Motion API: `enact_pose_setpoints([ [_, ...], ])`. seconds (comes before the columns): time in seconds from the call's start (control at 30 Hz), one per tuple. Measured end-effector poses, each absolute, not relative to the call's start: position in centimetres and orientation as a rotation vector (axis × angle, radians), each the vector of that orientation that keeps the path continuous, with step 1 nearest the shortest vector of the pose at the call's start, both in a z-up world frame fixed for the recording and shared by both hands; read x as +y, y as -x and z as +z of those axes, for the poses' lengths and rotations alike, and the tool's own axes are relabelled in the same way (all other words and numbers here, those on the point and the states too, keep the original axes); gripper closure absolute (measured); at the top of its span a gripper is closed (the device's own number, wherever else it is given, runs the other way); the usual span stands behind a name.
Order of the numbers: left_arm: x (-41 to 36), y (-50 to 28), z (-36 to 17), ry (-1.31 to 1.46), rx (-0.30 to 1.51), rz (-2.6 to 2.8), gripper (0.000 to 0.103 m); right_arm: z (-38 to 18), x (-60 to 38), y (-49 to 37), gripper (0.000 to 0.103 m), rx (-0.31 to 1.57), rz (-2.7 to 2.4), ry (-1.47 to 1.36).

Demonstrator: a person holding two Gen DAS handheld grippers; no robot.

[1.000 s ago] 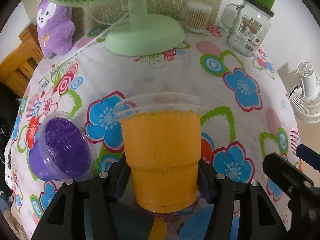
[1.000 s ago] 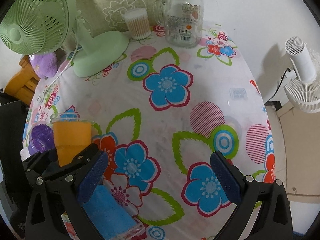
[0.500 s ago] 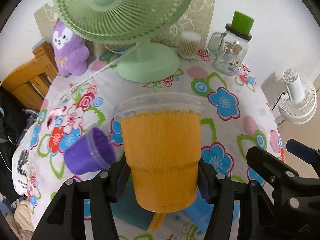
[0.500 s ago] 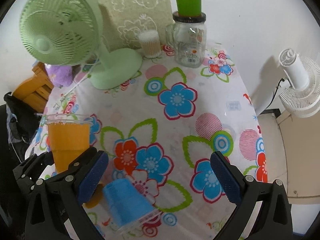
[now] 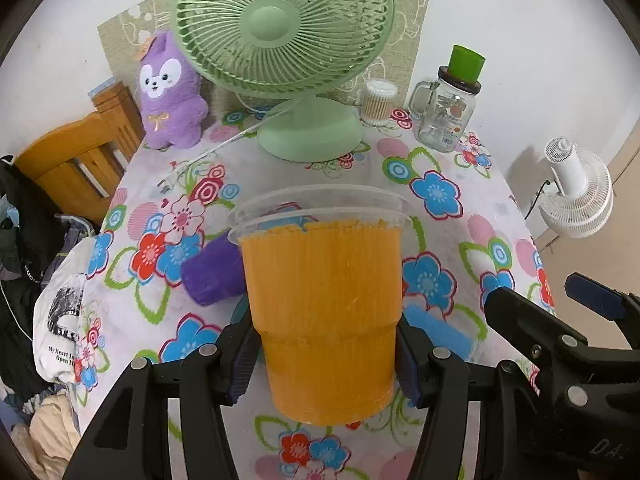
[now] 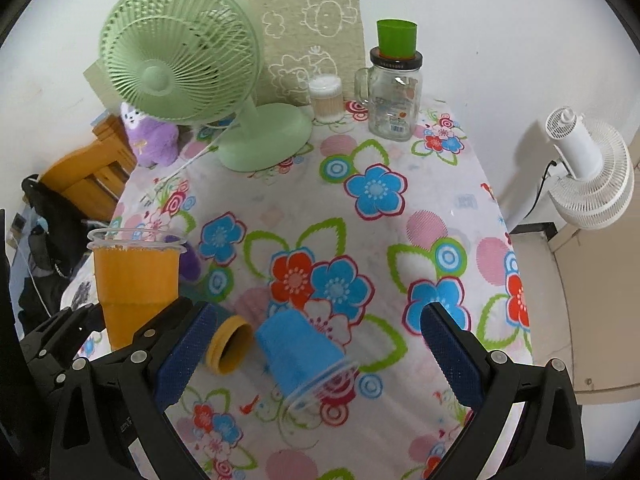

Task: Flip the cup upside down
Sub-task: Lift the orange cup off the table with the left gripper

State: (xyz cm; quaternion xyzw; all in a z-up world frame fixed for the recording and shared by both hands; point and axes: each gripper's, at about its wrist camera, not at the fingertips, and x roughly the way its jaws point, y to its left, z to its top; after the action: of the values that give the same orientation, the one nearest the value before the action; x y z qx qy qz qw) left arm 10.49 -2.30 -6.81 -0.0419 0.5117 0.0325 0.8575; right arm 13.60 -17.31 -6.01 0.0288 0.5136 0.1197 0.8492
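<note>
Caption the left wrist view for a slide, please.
Left tongs grip an upright orange cup above the floral table.

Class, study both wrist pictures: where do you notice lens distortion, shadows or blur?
Left wrist view: fisheye bending curves the table edges and a dark ring frames the picture; the orange cup in the left gripper looks oversized and sharp. Right wrist view: same bending; the white fan casts a soft shadow on the wall; the blue cup's clear rim looks slightly smeared.

purple cup (image 5: 211, 276): lower centre-left, orange cup (image 5: 324, 312) covering its mouth | blue cup (image 5: 436, 326): lower right, mostly hiding behind orange cup | jar label (image 6: 396, 114): upper right, staying unreadable
</note>
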Motion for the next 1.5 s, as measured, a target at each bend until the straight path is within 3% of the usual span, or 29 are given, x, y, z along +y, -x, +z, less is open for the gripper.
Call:
enact_pose_setpoints([
  [0.63, -0.4, -4.6, -8.7, 0.076, 1.116, 0.046, 0.043, -8.0, -15.5, -7.1, 0.0, 1.119, 0.213, -0.075],
  [1.5, -0.8, -1.7, -17.1, 0.099, 1.213, 0.041, 0.043, -16.0, -15.1, -5.1, 0.0, 1.236, 0.213, -0.053],
])
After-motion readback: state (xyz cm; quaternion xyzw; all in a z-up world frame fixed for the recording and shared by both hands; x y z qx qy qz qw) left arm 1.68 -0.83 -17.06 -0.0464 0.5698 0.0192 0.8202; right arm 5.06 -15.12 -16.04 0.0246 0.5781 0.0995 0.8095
